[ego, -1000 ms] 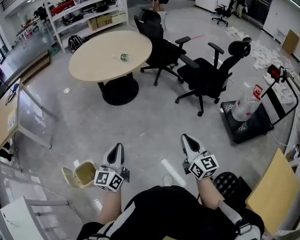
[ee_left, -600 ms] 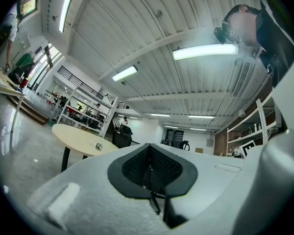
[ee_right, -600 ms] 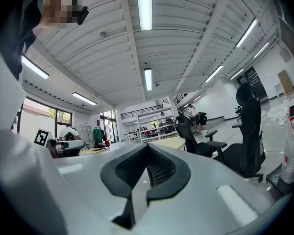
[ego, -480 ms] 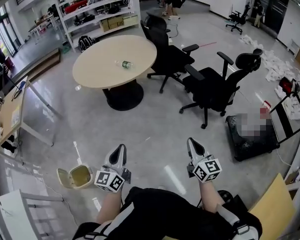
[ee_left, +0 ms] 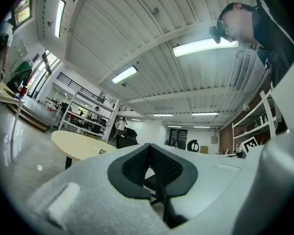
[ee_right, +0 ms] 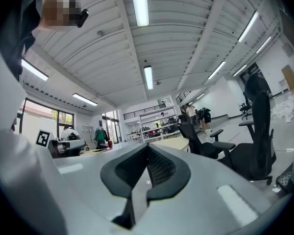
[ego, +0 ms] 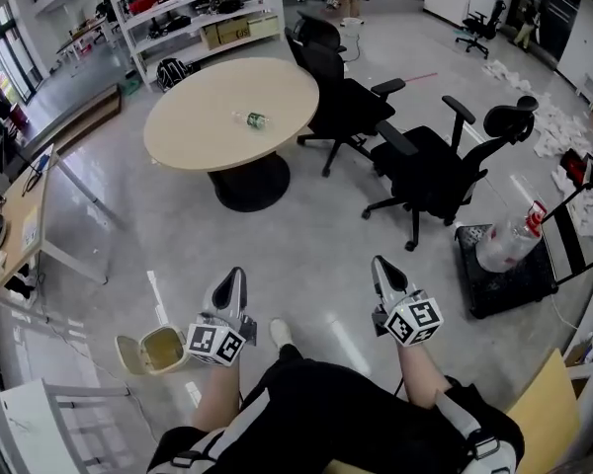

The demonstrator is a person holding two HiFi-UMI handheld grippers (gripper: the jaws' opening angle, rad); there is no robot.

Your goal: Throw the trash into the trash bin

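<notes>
Trash bottle [ego: 249, 118] lies on the round table [ego: 193, 141], well apart from us; the trash bin [ego: 164, 347] stands lid-open on the floor just beside our left gripper [ego: 229, 284].
We hold left gripper and right gripper [ego: 384, 273] with jaws together, empty; two black office chairs [ego: 430, 166] crowd the table's right side.

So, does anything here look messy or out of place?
A bottle lies on its side, alone on the round table. White papers are strewn over the floor at the far right. A big water jug leans tilted on the black cart.
</notes>
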